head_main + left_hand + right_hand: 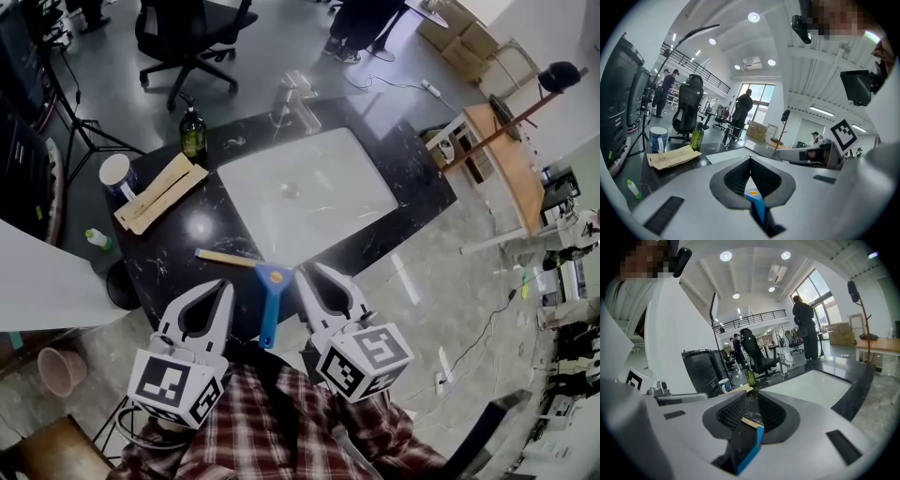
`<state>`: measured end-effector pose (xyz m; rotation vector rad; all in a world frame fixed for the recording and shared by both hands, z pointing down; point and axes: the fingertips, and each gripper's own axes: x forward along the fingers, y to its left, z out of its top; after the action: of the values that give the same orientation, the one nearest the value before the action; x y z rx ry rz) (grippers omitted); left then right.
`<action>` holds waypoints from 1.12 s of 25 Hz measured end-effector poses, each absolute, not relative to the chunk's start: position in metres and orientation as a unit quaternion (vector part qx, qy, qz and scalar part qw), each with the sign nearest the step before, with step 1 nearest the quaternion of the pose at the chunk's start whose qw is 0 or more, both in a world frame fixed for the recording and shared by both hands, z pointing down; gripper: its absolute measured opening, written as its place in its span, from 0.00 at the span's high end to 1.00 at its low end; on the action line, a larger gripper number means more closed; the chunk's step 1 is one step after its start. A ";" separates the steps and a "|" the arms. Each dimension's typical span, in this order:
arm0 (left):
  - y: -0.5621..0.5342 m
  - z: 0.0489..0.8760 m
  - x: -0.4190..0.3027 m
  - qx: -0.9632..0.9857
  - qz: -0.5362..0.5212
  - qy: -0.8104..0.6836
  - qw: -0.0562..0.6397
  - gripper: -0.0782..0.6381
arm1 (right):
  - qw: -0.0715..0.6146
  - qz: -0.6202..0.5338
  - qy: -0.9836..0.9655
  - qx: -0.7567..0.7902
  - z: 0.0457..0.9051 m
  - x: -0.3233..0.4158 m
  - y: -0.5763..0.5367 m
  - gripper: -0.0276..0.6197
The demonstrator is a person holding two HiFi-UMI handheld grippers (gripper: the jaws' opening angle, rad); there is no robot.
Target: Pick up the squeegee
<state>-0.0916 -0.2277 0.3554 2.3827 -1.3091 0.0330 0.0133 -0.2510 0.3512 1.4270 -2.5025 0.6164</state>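
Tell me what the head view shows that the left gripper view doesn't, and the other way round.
Only the head view: the squeegee at full length, pale blade included, lying on the black counter, and the person's plaid shirt.

Only the left gripper view: the ceiling lights and the bright window.

Both: the squeegee's blue handle, the green bottle, the cup, the tan paper packet and the white basin.

Your squeegee [269, 298], blue-handled with a pale yellow blade bar, lies flat on the black countertop [173, 248] near its front edge, handle pointing back toward you.
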 end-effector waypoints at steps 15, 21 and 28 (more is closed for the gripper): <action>-0.234 0.366 -0.094 0.853 0.009 -0.469 0.229 0.88 | 0.189 0.295 -0.827 0.440 0.401 0.003 -0.241 0.63; -0.235 0.376 -0.095 0.852 0.005 -0.463 0.246 0.88 | 0.255 0.329 -0.800 0.432 0.449 0.004 -0.227 0.63; -0.237 0.388 -0.089 0.856 0.003 -0.441 0.271 0.88 | 0.287 0.376 -0.767 0.433 0.485 0.004 -0.218 0.63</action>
<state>-0.0890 -0.2367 0.3884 2.3052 -1.1868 0.0068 0.0045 -0.2176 0.4852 1.1566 -2.0491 1.0057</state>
